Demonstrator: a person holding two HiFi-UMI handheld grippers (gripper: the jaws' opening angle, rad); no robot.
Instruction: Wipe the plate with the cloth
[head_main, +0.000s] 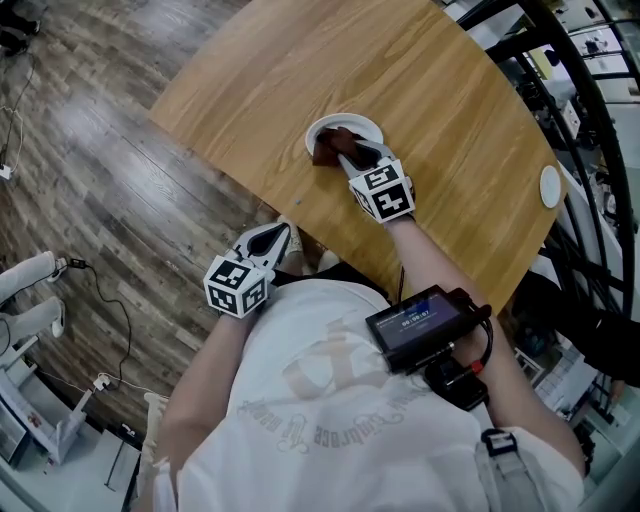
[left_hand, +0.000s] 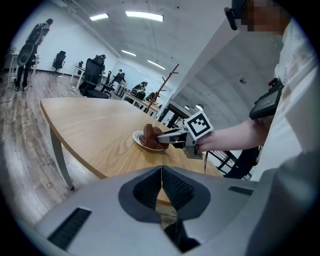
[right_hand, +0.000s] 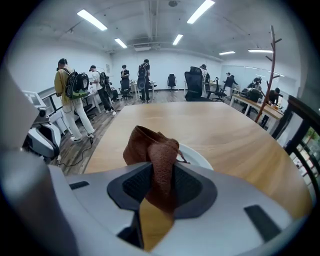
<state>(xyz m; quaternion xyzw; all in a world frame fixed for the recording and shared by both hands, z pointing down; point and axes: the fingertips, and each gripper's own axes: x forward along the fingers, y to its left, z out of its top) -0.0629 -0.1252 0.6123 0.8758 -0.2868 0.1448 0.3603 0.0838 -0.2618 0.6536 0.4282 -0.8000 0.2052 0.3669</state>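
I see a small round white plate (head_main: 362, 121) lying flat on the light wooden table (head_main: 440, 90), not far from its near edge. A brown textured cloth (head_main: 326, 150) is bunched into an upright wad over the plate's left part. One fold is pinched between the jaws of the right gripper (head_main: 345, 152).

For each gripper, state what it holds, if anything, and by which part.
The right gripper pinches the brown cloth by a bunched fold, over the white plate. The left gripper is shut on nothing.
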